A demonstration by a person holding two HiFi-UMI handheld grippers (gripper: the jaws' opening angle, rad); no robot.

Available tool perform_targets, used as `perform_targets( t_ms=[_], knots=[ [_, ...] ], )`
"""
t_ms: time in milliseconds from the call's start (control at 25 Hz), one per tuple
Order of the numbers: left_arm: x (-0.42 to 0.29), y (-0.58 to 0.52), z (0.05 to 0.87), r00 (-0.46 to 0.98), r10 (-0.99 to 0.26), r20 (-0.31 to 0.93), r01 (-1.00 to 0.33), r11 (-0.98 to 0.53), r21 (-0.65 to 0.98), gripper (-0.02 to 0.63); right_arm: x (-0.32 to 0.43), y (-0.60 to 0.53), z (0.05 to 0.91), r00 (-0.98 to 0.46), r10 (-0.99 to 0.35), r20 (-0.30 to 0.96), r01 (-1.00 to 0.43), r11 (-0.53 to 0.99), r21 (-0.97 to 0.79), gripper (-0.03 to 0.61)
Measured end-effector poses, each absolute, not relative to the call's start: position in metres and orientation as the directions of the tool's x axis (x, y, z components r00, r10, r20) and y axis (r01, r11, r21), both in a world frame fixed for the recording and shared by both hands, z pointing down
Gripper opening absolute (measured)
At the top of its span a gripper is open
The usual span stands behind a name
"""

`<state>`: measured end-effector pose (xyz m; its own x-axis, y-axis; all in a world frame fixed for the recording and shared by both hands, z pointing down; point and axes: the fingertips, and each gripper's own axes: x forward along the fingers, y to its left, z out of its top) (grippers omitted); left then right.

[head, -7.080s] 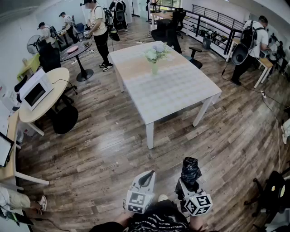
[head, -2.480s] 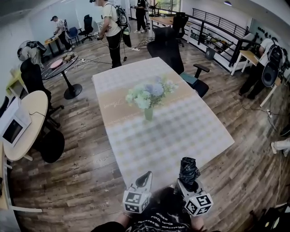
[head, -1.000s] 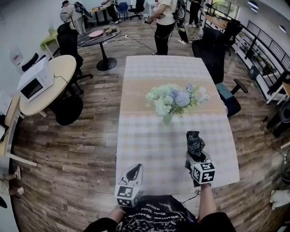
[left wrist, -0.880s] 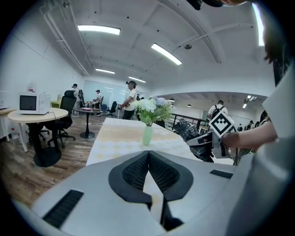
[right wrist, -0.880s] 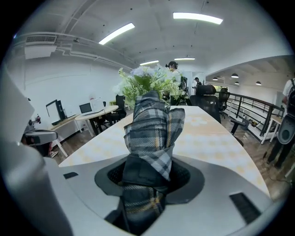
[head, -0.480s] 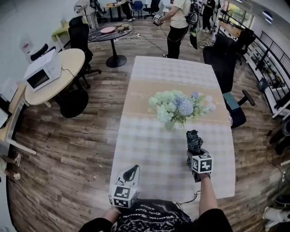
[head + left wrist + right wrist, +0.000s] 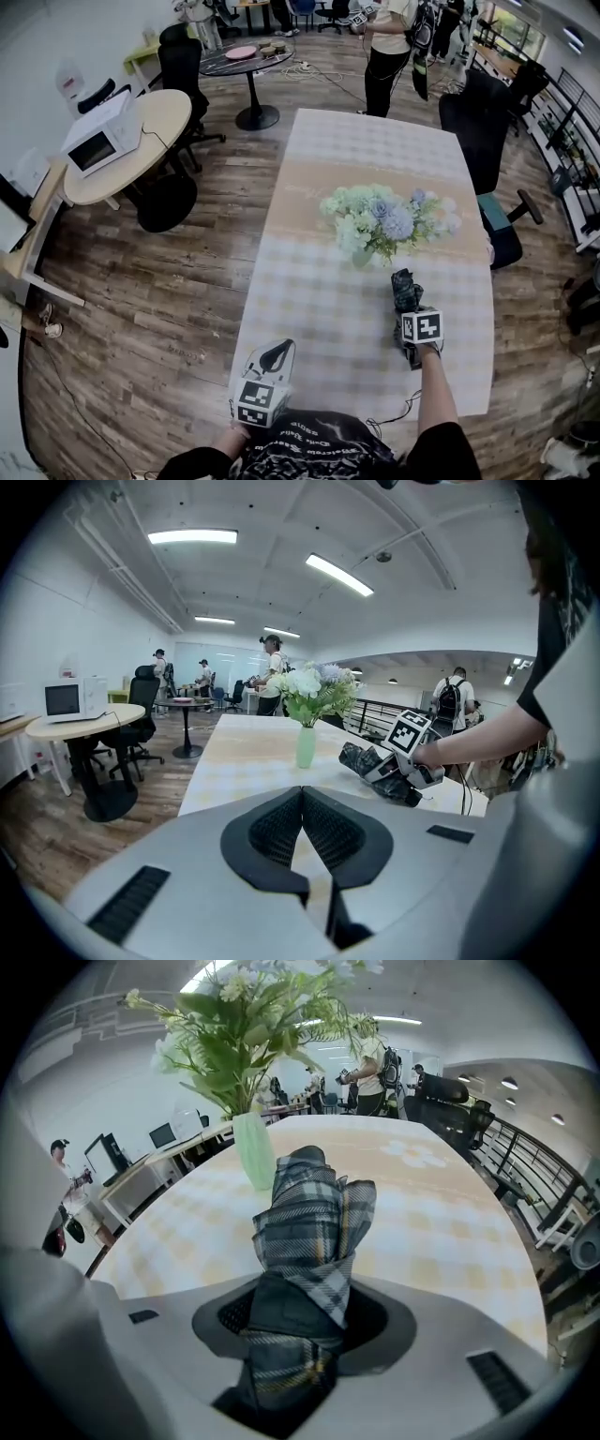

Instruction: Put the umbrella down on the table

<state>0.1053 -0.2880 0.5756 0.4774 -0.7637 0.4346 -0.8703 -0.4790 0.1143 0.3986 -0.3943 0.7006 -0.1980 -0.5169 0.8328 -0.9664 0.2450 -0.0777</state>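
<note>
The folded plaid umbrella [image 7: 405,289] sticks out of my right gripper [image 7: 409,311], which is shut on its lower part. It hangs tilted just over the checked table [image 7: 309,300], right in front of the green vase [image 7: 363,257] of flowers. In the right gripper view the umbrella [image 7: 314,1218] fills the space between the jaws of the right gripper [image 7: 298,1326], with the vase [image 7: 253,1152] close behind. My left gripper [image 7: 273,353] stays at the table's near edge, empty. Its pads [image 7: 277,827] meet at the tip. From there the umbrella [image 7: 367,760] appears to the right.
Flowers [image 7: 386,214] spread wide above the vase. A person [image 7: 390,47] stands at the table's far end, black office chairs [image 7: 487,122] along its right side. At the left stands a round table [image 7: 159,117] with a microwave [image 7: 97,143].
My right gripper has sunk towards the tablecloth with the umbrella, tipping further down near the vase. The left gripper has hardly moved.
</note>
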Motion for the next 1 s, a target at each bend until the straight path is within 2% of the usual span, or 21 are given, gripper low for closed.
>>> perform_targets(
  t_ms=[240, 600, 760, 880, 1000],
  knots=[
    [0.106, -0.290, 0.583, 0.483, -0.755, 0.444, -0.870, -0.472, 0.143, 0.020, 0.393, -0.393, 0.719, -0.177, -0.446, 0.877, -0.961, 0.273, -0.055, 0.212],
    [0.097, -0.292, 0.584, 0.482, -0.763, 0.431, -0.873, -0.459, 0.163, 0.018, 0.392, -0.394, 0.723, -0.185, -0.442, 0.878, -0.963, 0.260, -0.073, 0.248],
    [0.088, -0.293, 0.580, 0.468, -0.777, 0.420, -0.882, -0.437, 0.175, 0.020, 0.389, -0.396, 0.714, -0.233, -0.474, 0.849, -0.965, 0.221, -0.141, 0.381],
    [0.086, -0.290, 0.578, 0.467, -0.781, 0.414, -0.883, -0.435, 0.177, 0.020, 0.385, -0.395, 0.698, -0.243, -0.514, 0.822, -0.962, 0.234, -0.139, 0.416],
    [0.087, -0.287, 0.577, 0.482, -0.775, 0.409, -0.875, -0.448, 0.181, 0.020, 0.385, -0.394, 0.675, -0.232, -0.578, 0.782, -0.968, 0.218, -0.127, 0.419]
  ],
)
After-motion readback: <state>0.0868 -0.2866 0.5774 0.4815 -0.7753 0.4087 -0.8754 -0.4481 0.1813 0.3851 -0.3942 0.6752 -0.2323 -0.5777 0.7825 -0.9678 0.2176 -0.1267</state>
